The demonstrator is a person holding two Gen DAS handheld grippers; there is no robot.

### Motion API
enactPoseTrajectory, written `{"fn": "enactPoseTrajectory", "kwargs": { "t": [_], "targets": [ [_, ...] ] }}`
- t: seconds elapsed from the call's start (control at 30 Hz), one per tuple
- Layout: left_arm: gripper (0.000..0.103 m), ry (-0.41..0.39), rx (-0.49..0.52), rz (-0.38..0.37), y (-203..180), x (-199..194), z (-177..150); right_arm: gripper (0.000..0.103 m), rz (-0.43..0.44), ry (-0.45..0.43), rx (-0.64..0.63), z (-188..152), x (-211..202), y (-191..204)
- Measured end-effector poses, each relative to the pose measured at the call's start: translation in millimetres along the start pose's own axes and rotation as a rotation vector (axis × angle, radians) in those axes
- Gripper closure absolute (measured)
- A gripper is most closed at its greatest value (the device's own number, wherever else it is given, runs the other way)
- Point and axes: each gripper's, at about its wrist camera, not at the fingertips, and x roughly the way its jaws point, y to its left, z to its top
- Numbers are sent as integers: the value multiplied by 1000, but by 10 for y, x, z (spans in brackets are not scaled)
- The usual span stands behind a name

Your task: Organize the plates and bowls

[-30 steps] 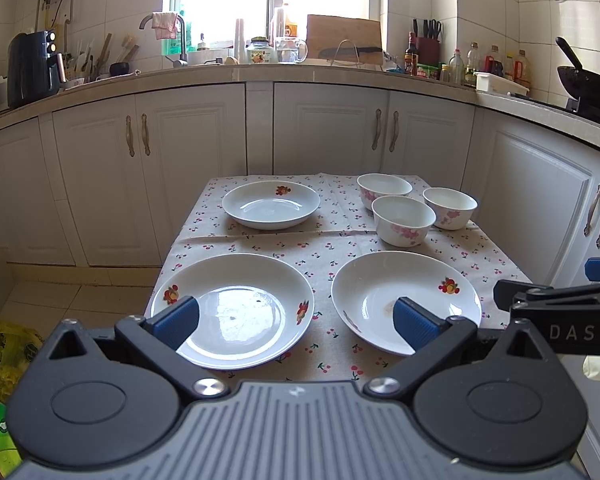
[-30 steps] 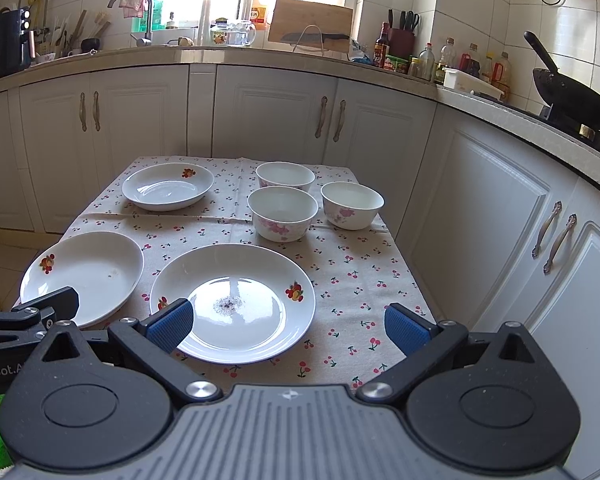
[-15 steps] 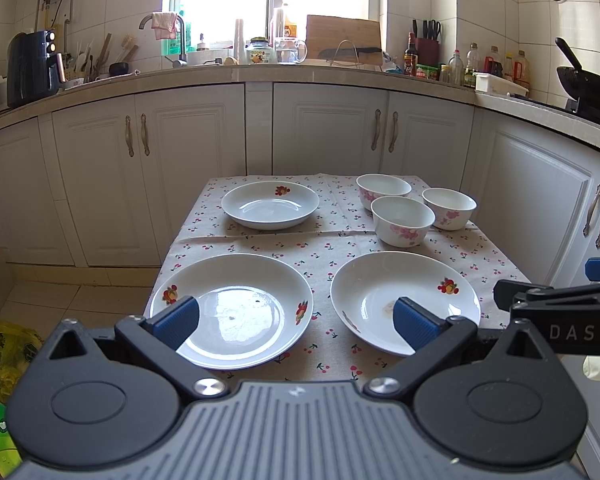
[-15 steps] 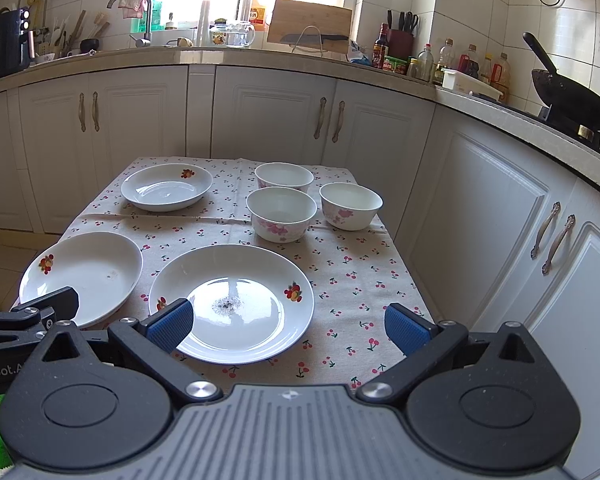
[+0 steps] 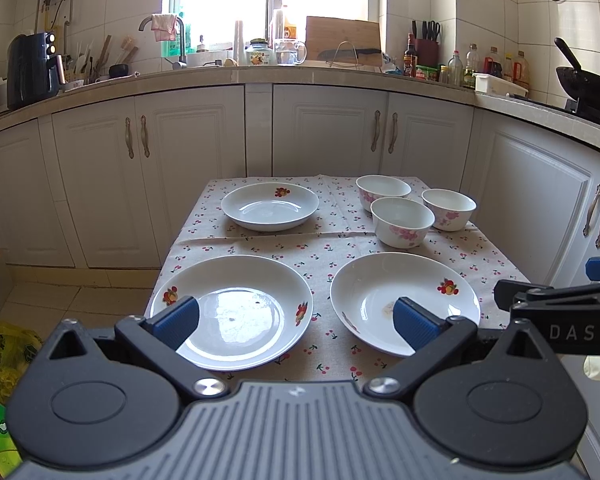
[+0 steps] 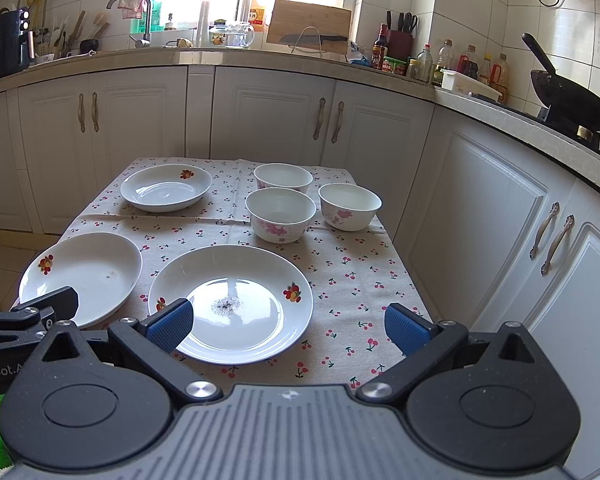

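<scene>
Nothing much has moved since 1 s ago: both views show almost the same framing, w/ plates and bowls where they were. Left tongs (image 5: 296,322) hang over the near edge of the table (image 5: 480,248), blue pads wide apart, gripping nothing; one pad sits in front of the near-left plate (image 5: 236,304), the other in front of the near-right plate (image 5: 396,296). Right tongs (image 6: 286,330) are likewise spread wide and empty, left pad over the rim of the near-right plate (image 6: 236,280), right pad over bare cherry-print tablecloth (image 6: 352,272). Each tool's black body shows at the edge of the other's view. Layout on table: two big shallow plates side by side at the near edge, apart, not touching; near-left one (image 6: 88,268) has a fruit decal on its rim, near-right one has a dark speck patch at centre in the right wrist view. Far plate (image 5: 270,206) sits alone at far left, deeper dish, fruit decal on its far rim. Three bowls w/ pink flower print cluster at far right: front bowl (image 5: 402,222), back bowl (image 5: 382,190), right bowl (image 5: 449,206), close together, all upright, nothing stacked. Can't tell if front & back bowls touch. Behind: white cabinets (image 5: 188,168), counter w/ clutter, wok (image 6: 572,96) on the stove at right.
</scene>
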Motion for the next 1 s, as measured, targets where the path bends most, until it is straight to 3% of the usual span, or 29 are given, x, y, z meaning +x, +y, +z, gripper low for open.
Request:
{"fn": "enactPoseTrajectory", "kwargs": {
  "t": [0.63, 1.0],
  "targets": [
    [1, -13, 22, -7, 28, 43, 23, 0, 12, 3, -7, 32, 47, 5],
    [1, -23, 64, -11, 102, 255, 77, 0, 26, -49, 10, 216, 187, -93]
  ]
}}
